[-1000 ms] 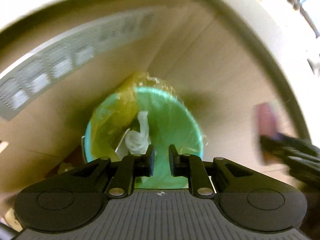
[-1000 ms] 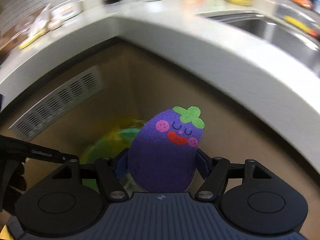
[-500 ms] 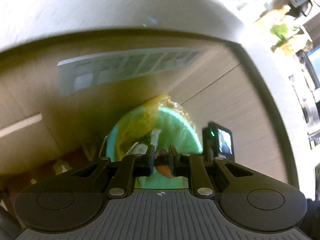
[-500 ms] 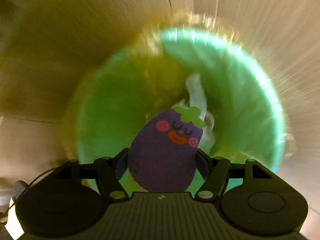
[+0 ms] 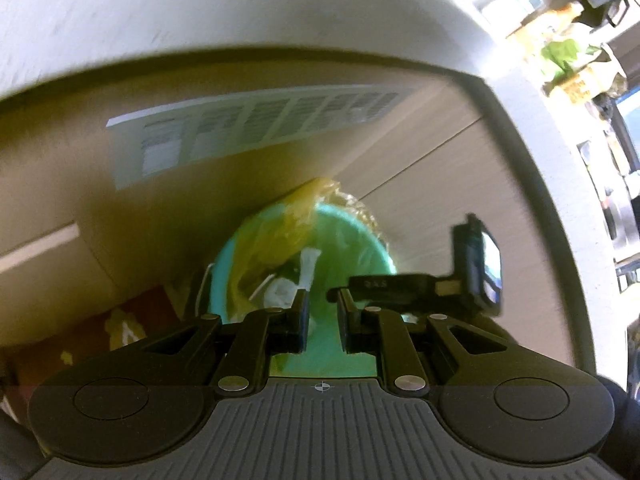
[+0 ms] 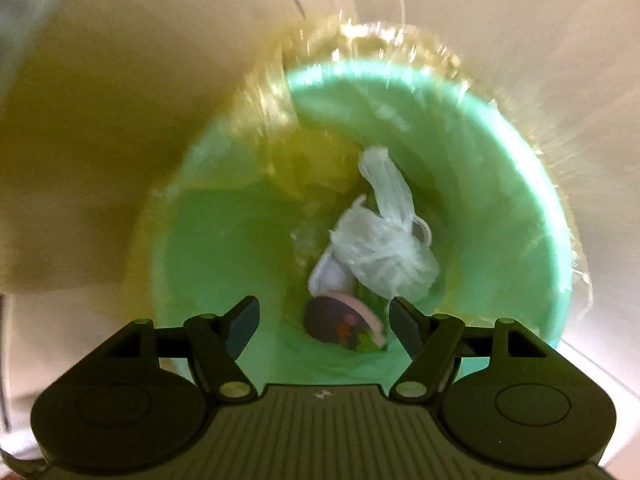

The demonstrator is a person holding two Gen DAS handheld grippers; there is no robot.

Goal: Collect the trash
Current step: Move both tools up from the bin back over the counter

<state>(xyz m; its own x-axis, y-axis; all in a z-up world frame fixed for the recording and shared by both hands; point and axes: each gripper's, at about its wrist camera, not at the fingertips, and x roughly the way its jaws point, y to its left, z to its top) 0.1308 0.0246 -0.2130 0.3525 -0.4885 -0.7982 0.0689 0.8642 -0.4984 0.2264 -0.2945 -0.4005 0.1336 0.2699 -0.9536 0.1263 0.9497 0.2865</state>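
Note:
A green trash bin (image 6: 500,152) lined with a yellow plastic bag (image 6: 276,92) stands below me against a beige wall. Inside lie a knotted white plastic bag (image 6: 384,244) and the purple eggplant-shaped sponge (image 6: 340,324), which is free of my fingers. My right gripper (image 6: 322,322) is open directly over the bin mouth. My left gripper (image 5: 322,316) hangs above the bin (image 5: 352,240) with its jaws nearly closed and nothing between them. The right gripper's body and camera (image 5: 476,272) show to its right.
A white countertop edge (image 5: 280,20) curves overhead. A white vent grille (image 5: 248,124) is set in the beige cabinet face behind the bin. Cluttered items (image 5: 572,64) sit on the counter at the far right. A red mat (image 5: 100,328) lies on the floor left of the bin.
My right gripper swung down over the bin, opened, and the eggplant sponge dropped into the bin. My left gripper stayed above the bin and drew back slightly.

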